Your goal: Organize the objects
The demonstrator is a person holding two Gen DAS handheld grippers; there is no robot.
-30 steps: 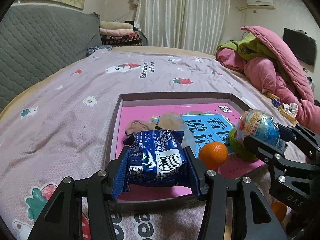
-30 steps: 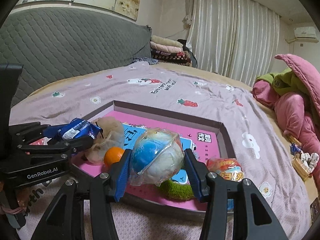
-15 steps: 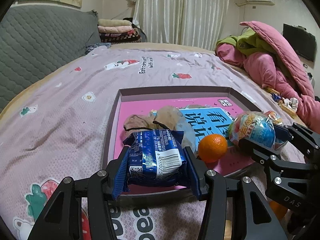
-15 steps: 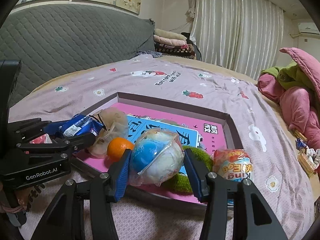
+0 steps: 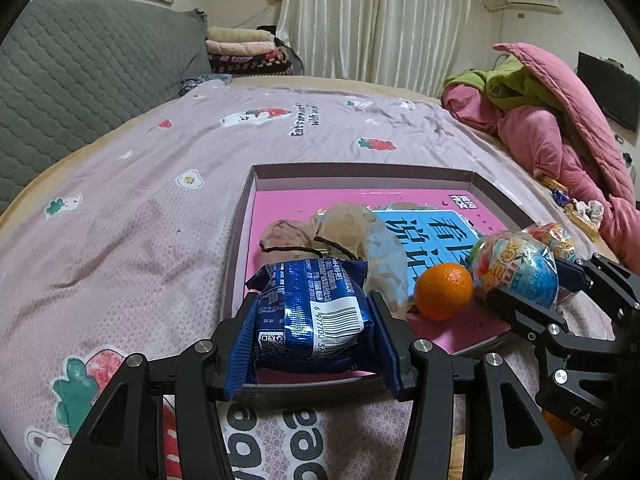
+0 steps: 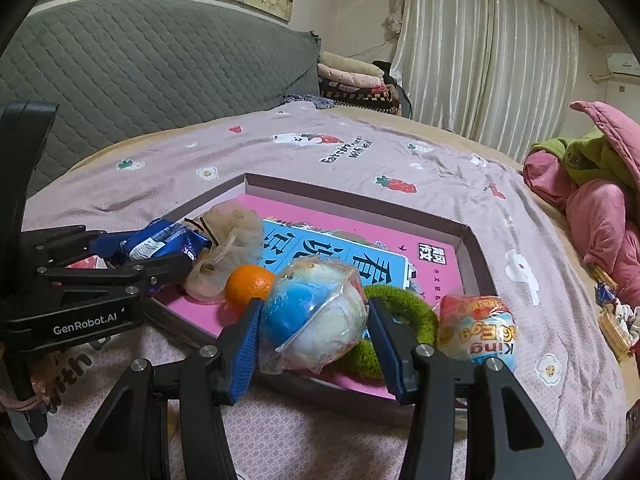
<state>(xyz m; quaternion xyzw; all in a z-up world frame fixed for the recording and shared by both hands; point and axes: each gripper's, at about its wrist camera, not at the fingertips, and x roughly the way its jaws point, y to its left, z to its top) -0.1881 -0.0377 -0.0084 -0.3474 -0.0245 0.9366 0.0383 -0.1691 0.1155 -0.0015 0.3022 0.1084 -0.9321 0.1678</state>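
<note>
Drawn slightly nearer to the tray since a second ago, both pairs of tongs, with more of the pink floor in view; grips unchanged, no change in the spread of either pair.

Far left: grey quilted headboard [image 6: 152,60] behind the bed [image 5: 140,200], its lilac sheet printed with strawberries and flowers.

Left tongs [image 5: 314,330] clamped on a blue snack packet [image 5: 314,312], barcode facing the camera, blue pads [image 5: 244,346] pressed into both sides. Packet held over the near left corner of the shallow tray [image 5: 360,170]; touching the floor or hanging just above it, cannot tell.

Just beyond the packet, inside the tray: a crumpled beige mesh bag [image 5: 340,228] tied with a dark cord. To its right, flat on the pink floor, a blue-covered book [image 5: 428,232] with large printed characters. Near the bag and the book, a small orange [image 5: 443,290], resting on the tray floor.

Right of the orange: right tongs [image 6: 314,326] closed on a wrapped ball [image 6: 316,320], blue and white under clear film, held over the tray's near edge. Behind it, a green fuzzy ring [image 6: 404,312], partly hidden. Right again, a wrapped egg-shaped toy [image 6: 478,330] at the tray's near right corner.

Far right: heaped pink and green bedding [image 5: 560,128], well apart from the tray.
</note>
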